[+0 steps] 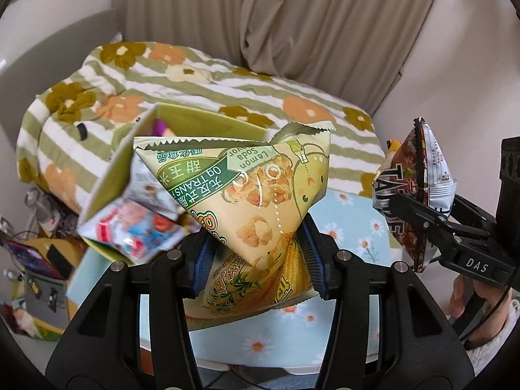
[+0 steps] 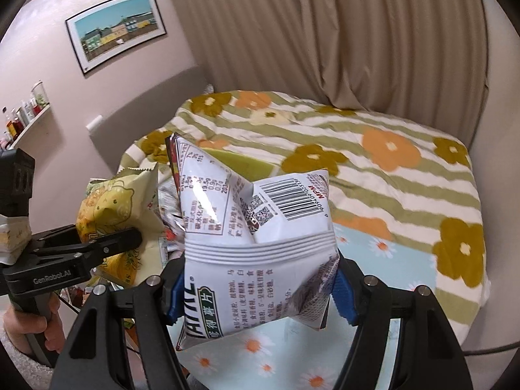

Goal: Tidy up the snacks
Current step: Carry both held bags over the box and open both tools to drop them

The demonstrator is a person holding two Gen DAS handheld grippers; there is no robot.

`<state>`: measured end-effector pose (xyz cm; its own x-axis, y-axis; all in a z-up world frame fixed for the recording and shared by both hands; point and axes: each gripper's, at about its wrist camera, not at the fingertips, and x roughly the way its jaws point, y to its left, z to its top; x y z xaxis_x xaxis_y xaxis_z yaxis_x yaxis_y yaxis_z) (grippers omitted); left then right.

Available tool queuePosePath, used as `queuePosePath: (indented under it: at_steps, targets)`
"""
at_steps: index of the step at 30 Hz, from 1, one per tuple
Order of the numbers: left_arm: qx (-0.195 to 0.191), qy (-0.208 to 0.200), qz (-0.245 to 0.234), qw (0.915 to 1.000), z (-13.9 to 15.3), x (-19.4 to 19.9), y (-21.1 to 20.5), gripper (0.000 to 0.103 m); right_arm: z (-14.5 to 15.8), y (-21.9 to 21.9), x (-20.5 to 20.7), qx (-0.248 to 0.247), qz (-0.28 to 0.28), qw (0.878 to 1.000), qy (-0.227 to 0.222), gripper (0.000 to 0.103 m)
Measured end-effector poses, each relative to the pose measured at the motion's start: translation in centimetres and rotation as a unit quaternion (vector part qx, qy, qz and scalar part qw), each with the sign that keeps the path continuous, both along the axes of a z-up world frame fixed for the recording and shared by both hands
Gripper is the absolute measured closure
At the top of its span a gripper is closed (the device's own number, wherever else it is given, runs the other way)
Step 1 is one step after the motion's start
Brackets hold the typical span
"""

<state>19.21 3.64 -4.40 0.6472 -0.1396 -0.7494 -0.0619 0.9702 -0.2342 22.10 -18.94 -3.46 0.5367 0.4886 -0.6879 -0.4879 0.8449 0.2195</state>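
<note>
My left gripper (image 1: 256, 260) is shut on a yellow-green lemon soda popcorn bag (image 1: 247, 191), held up in the air. That bag also shows at the left of the right wrist view (image 2: 110, 208). My right gripper (image 2: 256, 292) is shut on a white and brown potato chip bag (image 2: 253, 227), held up beside it. The chip bag (image 1: 419, 188) and the right gripper (image 1: 432, 217) show at the right of the left wrist view. A green box (image 1: 195, 126) with several snack packets (image 1: 136, 224) in it stands beyond the popcorn bag.
A table with a light blue daisy cloth (image 1: 351, 237) lies below both grippers. Behind it is a bed with a striped flower blanket (image 2: 373, 149) and beige curtains (image 2: 325, 32). Clutter sits on the floor at the left (image 1: 35, 269).
</note>
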Motion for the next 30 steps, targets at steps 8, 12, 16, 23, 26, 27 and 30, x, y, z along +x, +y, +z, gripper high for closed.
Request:
queuePosePath:
  at_steps: [8, 12, 16, 23, 26, 27, 30]
  targets:
    - [0.005, 0.021, -0.002, 0.9998, -1.4, 4.2, 7.1, 0.057, 0.6, 5.9, 1.2, -0.003, -0.01, 1.0, -0.003, 0.036]
    - [0.008, 0.045, -0.016, 0.9988, -3.3, 7.3, 9.6, 0.057, 0.2, 8.9, 2.3, -0.015, -0.021, 1.0, 0.004, 0.036]
    - [0.01, 0.074, -0.037, 0.9965, -5.6, 10.1, 10.9, 0.034, -0.7, 10.8, 3.6, -0.02, -0.037, 0.999, 0.015, 0.036]
    - [0.003, 0.073, -0.044, 0.9964, -6.9, 10.2, 13.0, 0.004, -2.7, 12.9, 4.8, -0.031, -0.062, 0.997, 0.038, 0.036]
    - [-0.008, 0.068, -0.045, 0.9966, -6.5, 9.5, 13.8, 0.004, -3.1, 13.4, 5.2, -0.032, -0.072, 0.996, 0.045, 0.036]
    - [-0.01, 0.066, -0.047, 0.9966, -6.4, 9.3, 14.1, 0.004, -3.0, 13.5, 5.5, -0.033, -0.075, 0.996, 0.044, 0.036]
    - [-0.004, 0.062, -0.048, 0.9969, -6.1, 8.7, 14.6, 0.004, -2.9, 14.1, 6.4, -0.036, -0.084, 0.995, 0.047, 0.036]
